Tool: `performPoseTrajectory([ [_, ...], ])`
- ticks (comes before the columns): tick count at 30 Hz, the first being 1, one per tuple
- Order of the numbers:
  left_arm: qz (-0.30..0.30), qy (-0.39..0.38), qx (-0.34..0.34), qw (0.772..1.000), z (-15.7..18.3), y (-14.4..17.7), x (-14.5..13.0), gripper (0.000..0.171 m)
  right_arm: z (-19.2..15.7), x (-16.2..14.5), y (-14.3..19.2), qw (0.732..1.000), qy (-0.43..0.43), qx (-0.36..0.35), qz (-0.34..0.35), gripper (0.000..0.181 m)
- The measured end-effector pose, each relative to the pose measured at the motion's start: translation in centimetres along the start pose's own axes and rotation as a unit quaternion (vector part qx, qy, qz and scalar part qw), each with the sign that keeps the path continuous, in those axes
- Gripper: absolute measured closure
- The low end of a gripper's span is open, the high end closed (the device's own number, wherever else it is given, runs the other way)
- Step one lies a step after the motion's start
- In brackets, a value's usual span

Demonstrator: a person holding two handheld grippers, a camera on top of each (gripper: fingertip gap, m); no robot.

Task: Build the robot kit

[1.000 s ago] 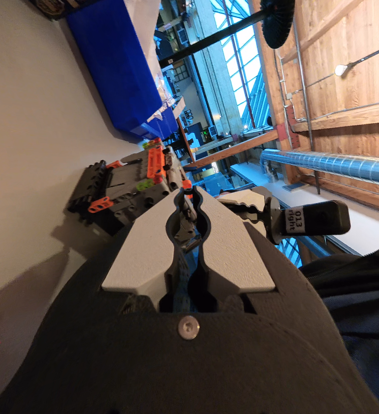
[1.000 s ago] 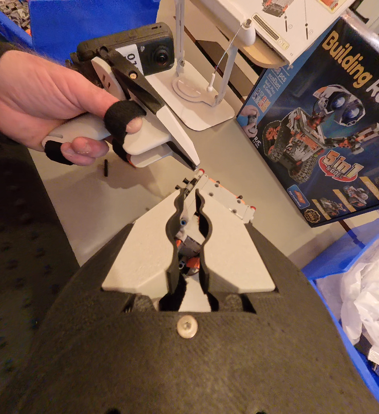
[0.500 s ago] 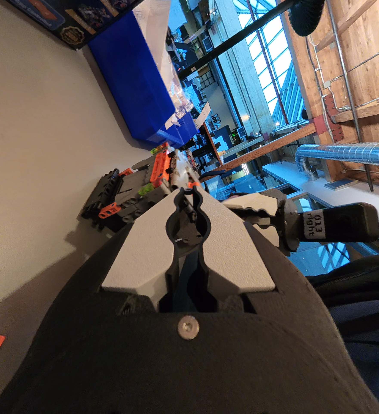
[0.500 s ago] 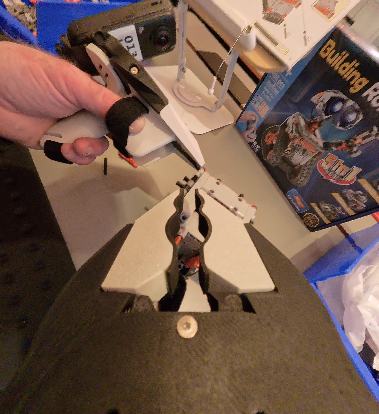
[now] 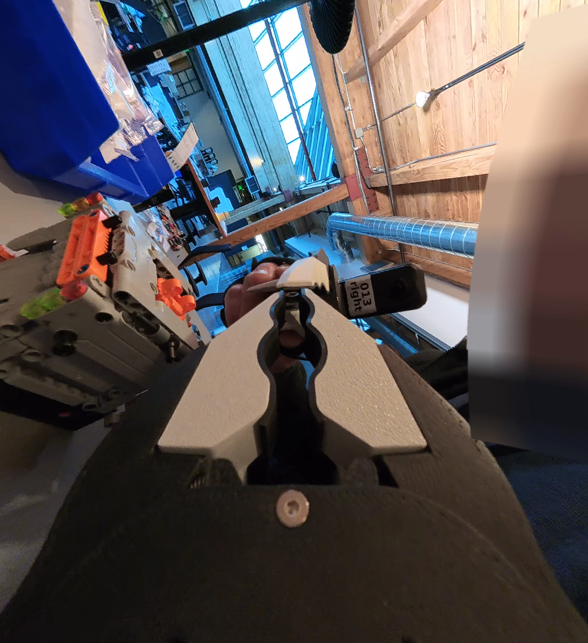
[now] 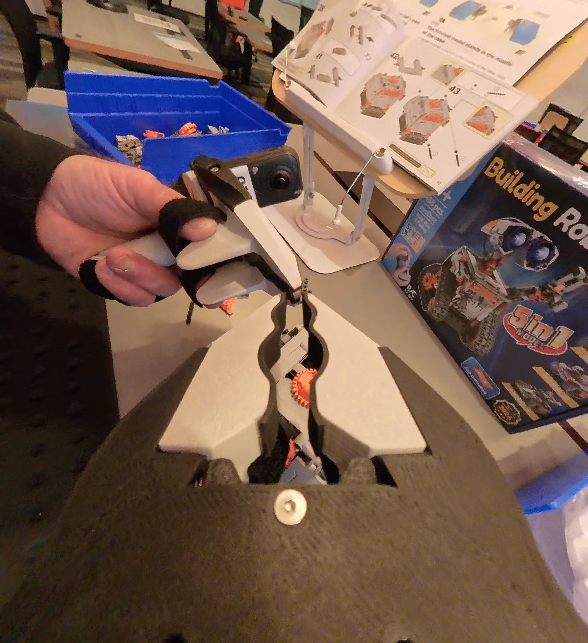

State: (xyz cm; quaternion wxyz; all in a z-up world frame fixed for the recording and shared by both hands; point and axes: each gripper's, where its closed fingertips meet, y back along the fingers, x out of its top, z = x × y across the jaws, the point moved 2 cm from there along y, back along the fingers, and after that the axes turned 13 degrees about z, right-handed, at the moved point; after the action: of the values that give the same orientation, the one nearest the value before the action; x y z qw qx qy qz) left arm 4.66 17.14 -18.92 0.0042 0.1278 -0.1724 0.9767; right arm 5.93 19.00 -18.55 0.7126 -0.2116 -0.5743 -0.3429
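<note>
My right hand-held gripper (image 6: 293, 302) is nearly closed, its tips meeting my left hand-held gripper (image 6: 297, 290), which pinches a small black pin (image 6: 304, 286). Below my right fingers sits the grey-and-orange brick model (image 6: 299, 379) on the surface (image 6: 153, 334). Just right stands the kit box (image 6: 515, 278); beyond, a booklet stand (image 6: 330, 240) and blue bin (image 6: 167, 108).

My grippers' fingers (image 6: 365, 389) look like grainy matt grey plastic. I see a glossy cardboard box (image 6: 515, 278), smooth blue plastic bin (image 6: 167, 104), rough wooden wall (image 5: 424, 87).
</note>
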Motion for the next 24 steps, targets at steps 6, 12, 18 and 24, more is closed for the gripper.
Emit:
performPoseTrajectory([
  [6,-0.031,0.025,-0.011,0.999,0.1,-0.3,-0.6,0.167,-0.2,0.0,0.8,0.998,-0.016,0.059,0.005,0.177],
  [12,-0.056,0.043,-0.015,0.997,0.2,-0.6,-1.2,0.167,-0.4,0.3,1.5,0.996,0.025,0.084,0.001,0.178],
  [18,-0.059,0.042,-0.015,0.997,0.4,-0.8,-1.2,0.167,-0.5,0.5,1.6,0.996,0.051,0.068,-0.003,0.178],
  [24,-0.069,0.042,-0.017,0.997,0.5,-0.9,-1.6,0.167,-0.7,0.6,2.0,0.996,0.046,0.077,-0.003,0.178],
])
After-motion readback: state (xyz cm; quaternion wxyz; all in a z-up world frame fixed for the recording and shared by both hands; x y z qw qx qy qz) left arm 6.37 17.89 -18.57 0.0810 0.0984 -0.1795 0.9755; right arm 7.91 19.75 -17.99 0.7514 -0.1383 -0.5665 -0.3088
